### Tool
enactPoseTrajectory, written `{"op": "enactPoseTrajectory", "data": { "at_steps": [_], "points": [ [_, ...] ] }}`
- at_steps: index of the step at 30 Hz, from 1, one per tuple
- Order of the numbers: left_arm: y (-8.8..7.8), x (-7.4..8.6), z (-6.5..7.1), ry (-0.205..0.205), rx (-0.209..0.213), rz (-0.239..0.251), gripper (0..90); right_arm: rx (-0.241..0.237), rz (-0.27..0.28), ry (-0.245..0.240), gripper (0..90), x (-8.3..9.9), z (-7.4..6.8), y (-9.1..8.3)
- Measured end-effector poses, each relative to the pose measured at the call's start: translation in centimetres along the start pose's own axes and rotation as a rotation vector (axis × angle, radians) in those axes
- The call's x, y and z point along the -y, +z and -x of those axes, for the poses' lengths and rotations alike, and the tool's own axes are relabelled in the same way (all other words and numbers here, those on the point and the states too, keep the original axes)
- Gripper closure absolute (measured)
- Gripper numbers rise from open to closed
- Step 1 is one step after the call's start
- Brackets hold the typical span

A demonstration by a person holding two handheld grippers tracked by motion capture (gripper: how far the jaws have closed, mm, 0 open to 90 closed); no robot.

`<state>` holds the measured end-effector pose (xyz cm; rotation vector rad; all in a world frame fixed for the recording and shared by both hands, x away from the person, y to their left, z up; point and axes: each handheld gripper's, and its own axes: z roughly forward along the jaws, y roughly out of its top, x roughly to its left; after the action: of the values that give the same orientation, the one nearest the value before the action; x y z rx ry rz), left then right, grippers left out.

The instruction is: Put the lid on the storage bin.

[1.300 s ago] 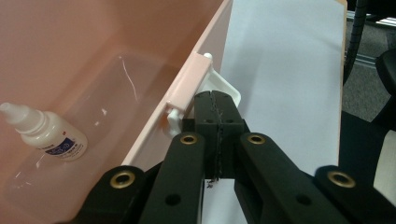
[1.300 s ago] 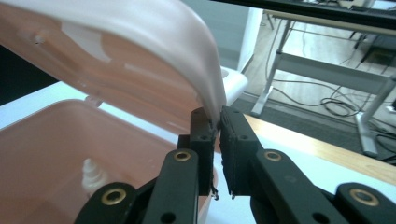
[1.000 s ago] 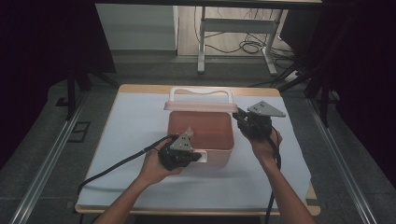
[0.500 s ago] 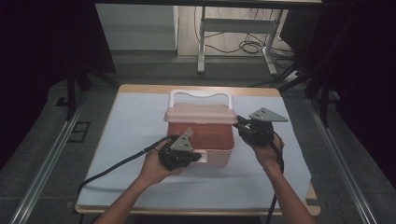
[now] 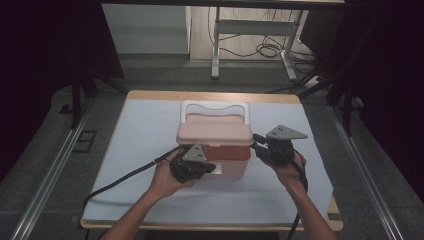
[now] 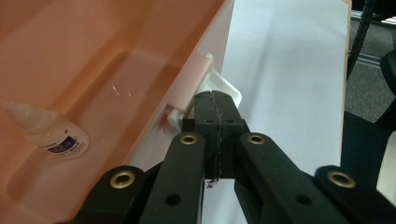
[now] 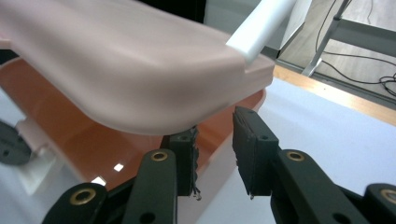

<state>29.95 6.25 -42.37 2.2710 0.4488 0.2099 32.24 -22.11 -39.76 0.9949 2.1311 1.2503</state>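
A pink cooler box (image 5: 227, 156) stands mid-table, its lid (image 5: 215, 132) lowered almost onto the body and its white handle (image 5: 215, 106) raised behind. A small dropper bottle (image 6: 49, 134) lies inside. My left gripper (image 5: 212, 167) is shut, its tips (image 6: 213, 99) against the white latch (image 6: 226, 89) on the box's front. At the box's right end my right gripper (image 5: 256, 143) is open; its jaws have just been opening. The lid's edge (image 7: 140, 79) hangs just above its left pad, and the box's rim lies between the pads (image 7: 252, 140), which do not press on it.
A white sheet (image 5: 145, 130) covers the wooden table. The left gripper's cable (image 5: 125, 175) trails to the front left. Metal rails (image 5: 50, 175) run along both sides of the table. A metal stand and loose cables (image 5: 250, 47) lie on the floor behind.
The lid has swung down from upright to almost shut. My right gripper came down a little with it and its jaws widened. The left gripper stayed at the latch.
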Motion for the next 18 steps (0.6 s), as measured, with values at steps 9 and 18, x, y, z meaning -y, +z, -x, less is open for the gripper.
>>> {"op": "enactPoseTrajectory", "data": {
  "at_steps": [9,18],
  "points": [
    [0.0,0.0,0.0,0.004,-0.001,0.000,90.0,-0.049,-0.043,0.011,67.6,1.6,0.1,-0.4],
    [0.0,0.0,0.0,-0.001,-0.002,0.002,90.0,-0.071,-0.034,0.039,67.0,2.9,0.4,-1.8]
  ]
}}
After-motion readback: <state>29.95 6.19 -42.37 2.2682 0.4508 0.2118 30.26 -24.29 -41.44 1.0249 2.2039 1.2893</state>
